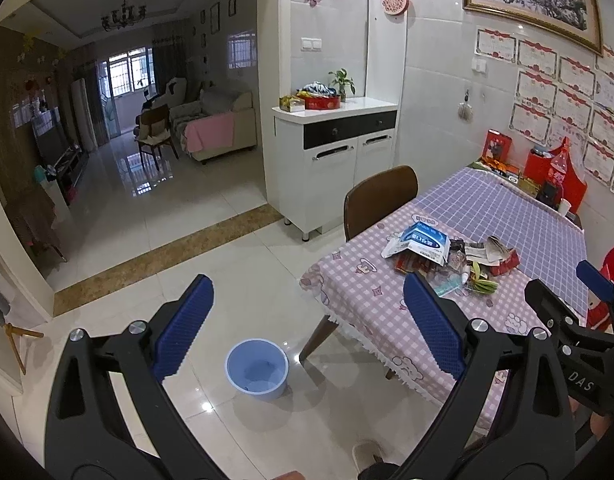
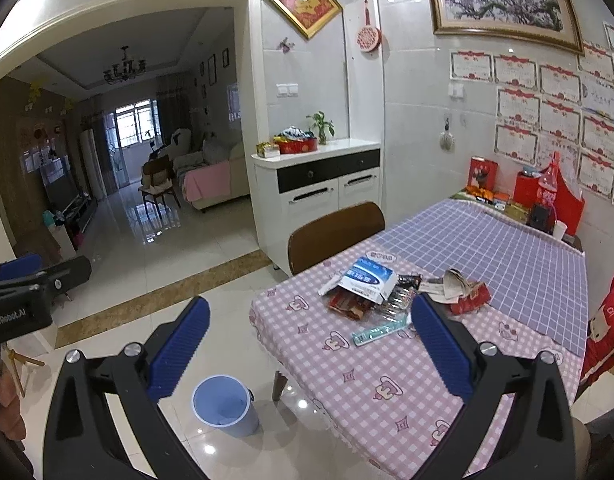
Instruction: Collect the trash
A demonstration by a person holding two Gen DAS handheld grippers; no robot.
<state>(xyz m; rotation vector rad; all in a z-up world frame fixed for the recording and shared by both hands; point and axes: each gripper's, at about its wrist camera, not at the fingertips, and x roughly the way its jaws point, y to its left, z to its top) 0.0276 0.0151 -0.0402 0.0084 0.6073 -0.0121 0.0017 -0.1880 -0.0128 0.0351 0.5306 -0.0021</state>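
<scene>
A pile of trash [image 1: 447, 256] [image 2: 391, 292] lies on the pink checked tablecloth [image 1: 371, 304] [image 2: 367, 372]: a blue and white packet [image 1: 423, 240] [image 2: 369, 280], crumpled paper [image 2: 451, 284], red wrappers and a teal wrapper [image 2: 379, 334]. A light blue bucket [image 1: 257, 368] [image 2: 225, 406] stands on the floor beside the table's corner. My left gripper [image 1: 307, 328] hangs open above the floor and table edge, holding nothing. My right gripper [image 2: 307, 344] is open too, short of the pile. The right gripper [image 1: 587, 304] shows at the left wrist view's right edge, the left gripper [image 2: 31, 280] at the right wrist view's left edge.
A brown chair [image 1: 381, 196] [image 2: 335, 232] is pushed in at the table's far side. A white cabinet [image 1: 335, 160] stands behind it. Red boxes and a bottle [image 2: 547, 196] crowd the table's far end by the wall. Glossy tiled floor [image 1: 167, 240] opens toward the living room.
</scene>
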